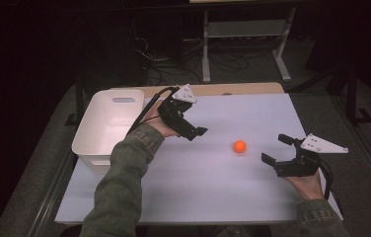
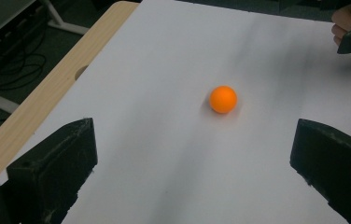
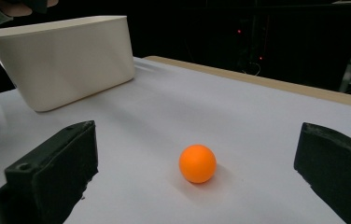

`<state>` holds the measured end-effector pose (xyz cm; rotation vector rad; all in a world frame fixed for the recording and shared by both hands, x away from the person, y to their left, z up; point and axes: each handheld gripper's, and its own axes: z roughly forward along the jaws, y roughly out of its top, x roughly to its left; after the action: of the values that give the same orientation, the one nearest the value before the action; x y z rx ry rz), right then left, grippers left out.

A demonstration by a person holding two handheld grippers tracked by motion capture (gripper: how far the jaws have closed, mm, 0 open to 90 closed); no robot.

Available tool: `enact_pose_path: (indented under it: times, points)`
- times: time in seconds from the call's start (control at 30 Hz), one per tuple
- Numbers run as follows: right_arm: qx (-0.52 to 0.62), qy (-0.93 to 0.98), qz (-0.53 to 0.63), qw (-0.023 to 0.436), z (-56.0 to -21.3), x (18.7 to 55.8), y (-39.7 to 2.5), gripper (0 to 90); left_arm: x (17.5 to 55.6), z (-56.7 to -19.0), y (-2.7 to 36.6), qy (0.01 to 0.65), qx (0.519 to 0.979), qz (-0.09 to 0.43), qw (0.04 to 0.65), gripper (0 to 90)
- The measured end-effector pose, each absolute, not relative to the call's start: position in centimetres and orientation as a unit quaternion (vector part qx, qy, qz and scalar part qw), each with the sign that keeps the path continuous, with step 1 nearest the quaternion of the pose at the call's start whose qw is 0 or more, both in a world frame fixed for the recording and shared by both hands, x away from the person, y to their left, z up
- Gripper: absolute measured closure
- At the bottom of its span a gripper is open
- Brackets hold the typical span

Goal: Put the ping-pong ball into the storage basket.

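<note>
Approach step: your right tool (image 1: 275,149) stands wide, near the orange ball (image 1: 240,146) on the bench (image 1: 198,187). Left tool (image 1: 193,132) also wide, empty. Next, straddle the ball squarely before closing; it may roll.

Table furniture and the dim room behind it

A white plastic bin (image 1: 105,129) with a slot handle in its far wall stands empty at the left edge of the white sheet (image 1: 252,113), its outer side hanging over that edge. The sheet covers most of a light wooden tabletop (image 1: 252,88), which shows as a strip along the far side with a small hole (image 2: 81,71) in it. Beyond the table, a white metal rack (image 1: 245,29) stands on the grey floor (image 1: 316,98), and black cables (image 1: 173,69) lie tangled just left of its legs.
</note>
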<state>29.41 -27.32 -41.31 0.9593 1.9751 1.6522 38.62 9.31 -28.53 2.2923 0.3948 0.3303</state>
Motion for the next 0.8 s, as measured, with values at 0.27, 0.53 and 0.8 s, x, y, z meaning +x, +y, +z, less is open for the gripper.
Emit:
enact_pose_path:
  times: [0.27, 0.53, 0.8]
  points:
    - [0.342, 0.704, 0.592, 0.194, -41.3, 29.3, -27.4, 0.0, 39.1, -28.7, 7.9, 0.147, 0.905, 0.123, 0.380, 0.0]
    - [0.342, 0.704, 0.592, 0.193, -41.3, 29.2, -27.5, 0.0, 39.8, -28.8, 6.9, 0.137, 0.913, 0.118, 0.364, 0.0]
    - [0.339, 0.704, 0.593, 0.192, -41.2, 29.1, -27.5, 0.0, 40.4, -29.4, 6.1, 0.139, 0.917, 0.112, 0.357, 0.1]
